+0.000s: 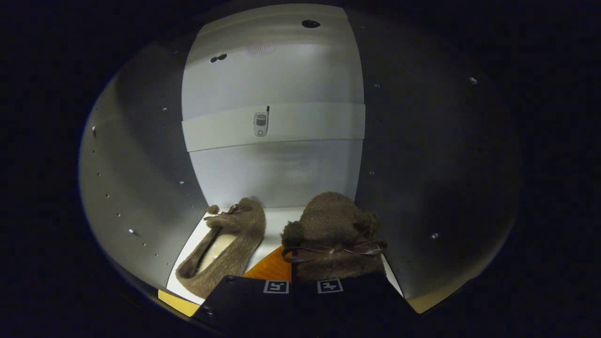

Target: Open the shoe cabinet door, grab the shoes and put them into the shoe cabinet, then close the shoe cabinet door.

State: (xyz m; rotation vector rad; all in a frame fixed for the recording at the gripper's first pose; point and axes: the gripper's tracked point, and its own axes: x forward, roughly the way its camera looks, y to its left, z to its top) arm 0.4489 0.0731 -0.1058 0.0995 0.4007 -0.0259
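Gripper (303, 287) is reached inside the shoe cabinet (141, 178), with its two fingers drawn together on the heel end of the right slipper (335, 234).

That fuzzy brown slipper is held between the fingers, toe pointed at the back wall, bow and pompoms seen just ahead of the tips; the grip is judged closed on it, though the contact is partly hidden. It is judged to be lowered to the shelf floor (274, 220) beside its mate. The left slipper (225, 249) is already laid on that floor, just beside the fingers, opening up. A pale strip (281, 126) crosses the back panel beyond both. Placement is nearly done; release and door closing are left.
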